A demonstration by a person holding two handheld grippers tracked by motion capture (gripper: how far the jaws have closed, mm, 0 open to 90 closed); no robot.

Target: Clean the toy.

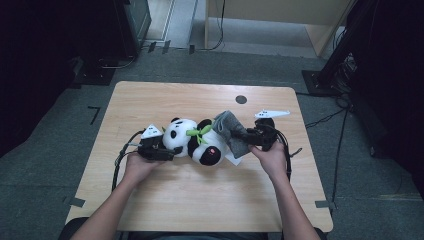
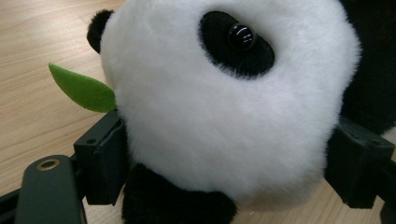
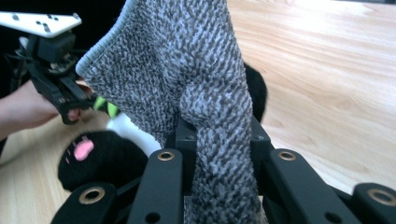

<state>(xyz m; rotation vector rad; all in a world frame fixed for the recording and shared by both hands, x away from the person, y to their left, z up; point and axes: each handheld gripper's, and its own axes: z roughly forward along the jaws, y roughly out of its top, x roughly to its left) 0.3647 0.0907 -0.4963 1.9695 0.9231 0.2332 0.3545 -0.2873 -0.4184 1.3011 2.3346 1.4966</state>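
Observation:
A black-and-white panda plush [image 1: 192, 142] with green felt leaves [image 2: 81, 88] lies on its side in the middle of the wooden table [image 1: 200, 200]. My left gripper [image 1: 167, 151] holds the white head [image 2: 224, 107], with one jaw pressed into the fur on each side [image 2: 229, 163]. My right gripper [image 1: 242, 135] is shut on a grey knitted cloth [image 1: 229, 130], which stands up over the panda's black body. In the right gripper view the cloth [image 3: 187, 70] rises from between the jaws [image 3: 219, 140]. A black paw with a pink pad [image 3: 84, 149] lies beyond it, and the left gripper [image 3: 56, 79] is farther off.
A small dark round hole [image 1: 241, 99] sits in the tabletop near its far edge. A white scrap [image 1: 234, 159] lies under the cloth by the panda. Cables [image 1: 327, 117] run on the grey floor at right, and a wooden unit [image 1: 280, 20] stands behind.

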